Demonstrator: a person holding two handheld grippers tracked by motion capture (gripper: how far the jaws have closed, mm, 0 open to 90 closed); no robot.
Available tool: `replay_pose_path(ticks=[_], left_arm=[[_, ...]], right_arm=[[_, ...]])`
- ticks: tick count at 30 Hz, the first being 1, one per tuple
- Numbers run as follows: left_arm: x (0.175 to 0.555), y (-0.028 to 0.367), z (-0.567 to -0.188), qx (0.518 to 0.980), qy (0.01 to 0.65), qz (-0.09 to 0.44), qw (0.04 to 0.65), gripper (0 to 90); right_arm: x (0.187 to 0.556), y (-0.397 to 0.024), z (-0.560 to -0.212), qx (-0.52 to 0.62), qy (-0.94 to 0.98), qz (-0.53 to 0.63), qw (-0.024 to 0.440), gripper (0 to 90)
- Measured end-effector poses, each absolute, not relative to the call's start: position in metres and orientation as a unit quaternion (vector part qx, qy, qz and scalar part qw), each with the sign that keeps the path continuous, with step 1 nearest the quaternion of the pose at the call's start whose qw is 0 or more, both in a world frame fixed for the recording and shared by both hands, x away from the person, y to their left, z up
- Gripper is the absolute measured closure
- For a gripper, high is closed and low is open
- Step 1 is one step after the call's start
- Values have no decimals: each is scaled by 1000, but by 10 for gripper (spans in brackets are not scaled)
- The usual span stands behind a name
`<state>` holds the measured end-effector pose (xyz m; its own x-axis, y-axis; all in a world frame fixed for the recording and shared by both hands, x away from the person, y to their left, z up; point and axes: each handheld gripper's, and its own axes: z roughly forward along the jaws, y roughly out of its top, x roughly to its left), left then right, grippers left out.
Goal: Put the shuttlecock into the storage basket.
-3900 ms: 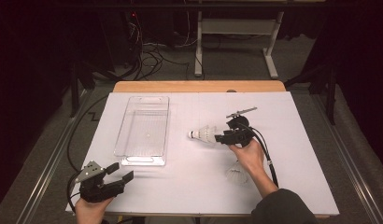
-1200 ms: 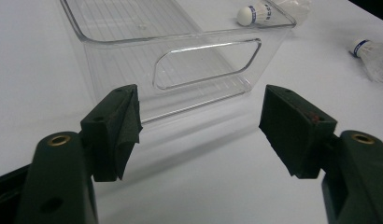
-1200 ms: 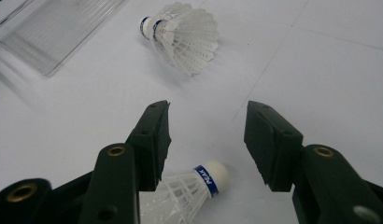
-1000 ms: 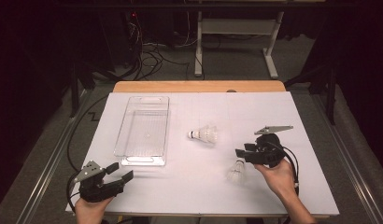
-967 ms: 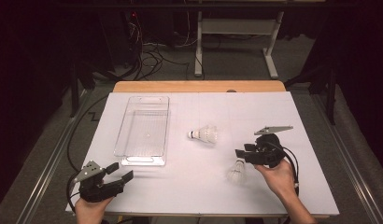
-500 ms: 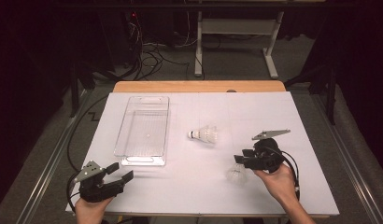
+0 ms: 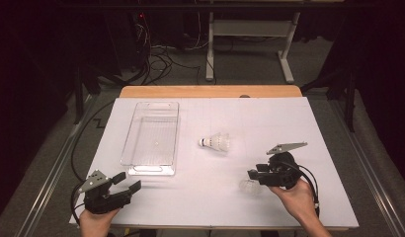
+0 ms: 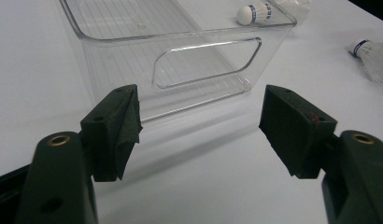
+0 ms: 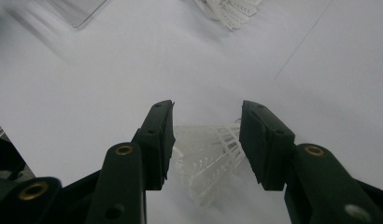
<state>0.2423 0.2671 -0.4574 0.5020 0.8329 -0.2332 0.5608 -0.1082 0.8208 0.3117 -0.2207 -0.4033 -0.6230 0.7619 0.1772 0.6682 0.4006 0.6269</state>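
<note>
My right gripper (image 9: 206, 142) has its jaws around the near shuttlecock (image 9: 208, 158) on the table, pads close beside its skirt but not clearly pressing, so I judge the pick-up barely begun; my left gripper (image 8: 201, 130) waits open and empty. Farther off, the second shuttlecock (image 7: 215, 142) lies beside the bin (image 7: 151, 168), which holds nothing I can make out. The near shuttlecock's cork is hidden behind my jaws.

Dim room, white-topped table (image 7: 210, 192) on grey floor.
Behind the table: wooden edge strip (image 7: 210, 92), white metal desk frame (image 7: 250, 34), tangled black cables (image 7: 156, 57) on carpet (image 7: 240, 74); surroundings dark.
</note>
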Motion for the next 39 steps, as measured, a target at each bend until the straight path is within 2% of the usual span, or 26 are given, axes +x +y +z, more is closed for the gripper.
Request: replay_pose_path(ticks=[31, 39], left_arm=[[242, 267, -457, 730, 478, 147, 465, 297], [242, 267, -457, 730, 478, 146, 465, 298]], right_arm=[[307, -218, -419, 421, 853, 301, 65, 520], [309, -218, -420, 421, 855, 295, 68, 569]])
